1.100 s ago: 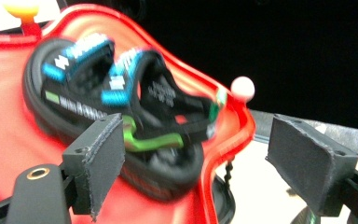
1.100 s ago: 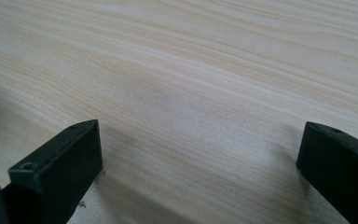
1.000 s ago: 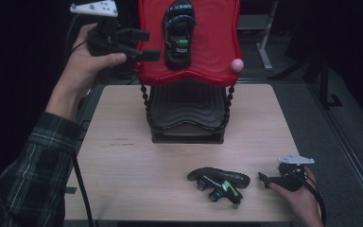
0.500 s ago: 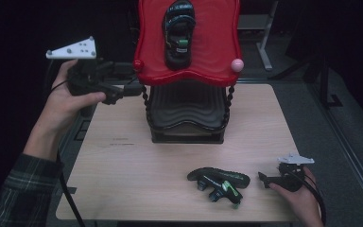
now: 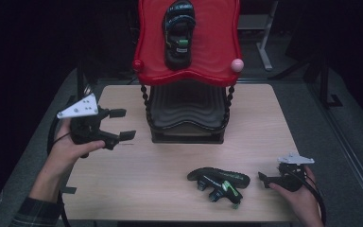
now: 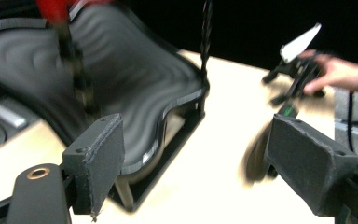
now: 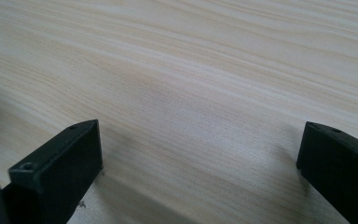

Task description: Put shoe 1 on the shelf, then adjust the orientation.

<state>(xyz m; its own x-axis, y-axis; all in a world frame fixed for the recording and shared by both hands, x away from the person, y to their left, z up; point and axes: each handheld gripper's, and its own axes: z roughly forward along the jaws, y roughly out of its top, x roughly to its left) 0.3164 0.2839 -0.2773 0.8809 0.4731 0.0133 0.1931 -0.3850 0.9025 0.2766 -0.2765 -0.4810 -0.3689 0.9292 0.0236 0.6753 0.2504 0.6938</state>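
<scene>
Sandal (image 5: 179, 33) laid on red tray (image 5: 217, 52); black tray (image 5: 187, 109) bare; second sandal (image 5: 219, 182) left on table (image 5: 170, 161). Left gripper (image 5: 123, 124), right gripper (image 5: 263, 178) held wide apart, nothing gripped.

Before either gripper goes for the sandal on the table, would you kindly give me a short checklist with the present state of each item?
1. Left gripper open with nothing between its jaws: ok.
2. Right gripper open over bare wood: ok.
3. Black sandal with green accents lying free on the light wooden table, untouched: ok.
4. Matching black sandal resting on the red wavy top shelf: ok.
5. Black wavy lower shelf free for a sandal: ok.
6. Left gripper view sharp enough for aiming: not ok, blurred.
</scene>
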